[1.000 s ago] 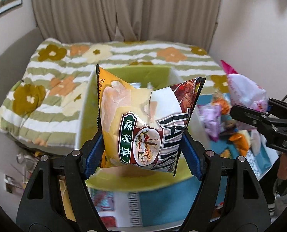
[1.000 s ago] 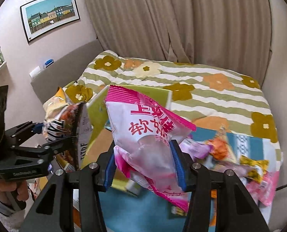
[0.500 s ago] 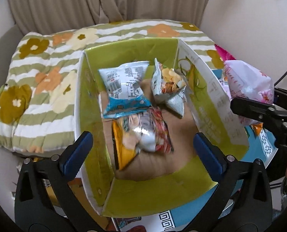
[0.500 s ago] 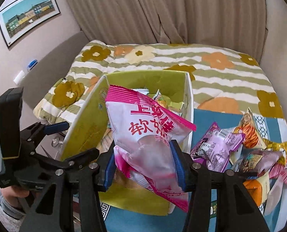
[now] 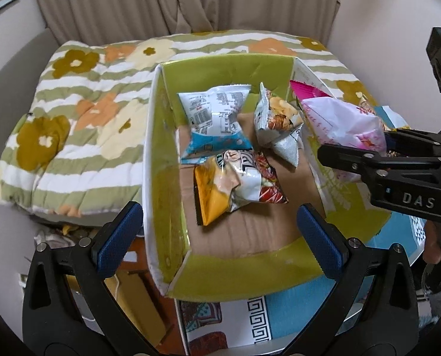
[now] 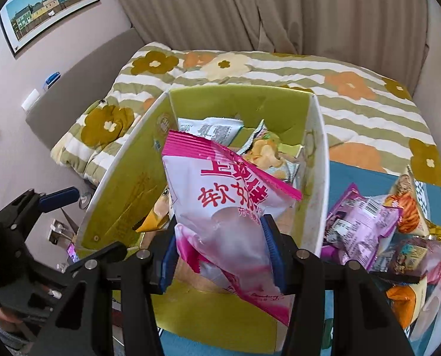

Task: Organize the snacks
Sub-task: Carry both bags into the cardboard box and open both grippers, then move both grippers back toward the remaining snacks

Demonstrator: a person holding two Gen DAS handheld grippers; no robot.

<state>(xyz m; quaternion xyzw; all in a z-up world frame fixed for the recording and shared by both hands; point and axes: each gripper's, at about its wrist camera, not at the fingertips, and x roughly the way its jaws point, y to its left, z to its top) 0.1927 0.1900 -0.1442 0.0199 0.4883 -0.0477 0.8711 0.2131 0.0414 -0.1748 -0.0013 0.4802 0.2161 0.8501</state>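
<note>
Our left gripper [image 5: 220, 231] has its blue-padded jaws spread as wide as they go, with nothing between them. They have just been opening, and the crinkled orange, white and red snack bag [image 5: 235, 184] lies loose below them on the brown floor of the box. We judge that this bag is now delivered, which is why the jaws hang empty above it.

Our right gripper [image 6: 220, 252] has its jaws pinching the lower part of a puffy pink and white plastic snack bag with red lettering [image 6: 223, 201]. The bag stands up from the jaws with its magenta crimped edge on top, held over the near end of the box, presumably to go in next.

The open cardboard box with lime-green inner walls [image 5: 161, 178] already holds two more packs at its far end: a blue and white foil packet [image 5: 214, 118] and a silver chip bag [image 5: 277, 121].

To the right of the box, a heap of loose snack packets in purple, orange and gold [image 6: 392, 231] waits on the desk, which is covered by a blue patterned cloth [image 5: 294, 308]. Beyond lies a bed with a green-striped floral quilt [image 5: 81, 112].
</note>
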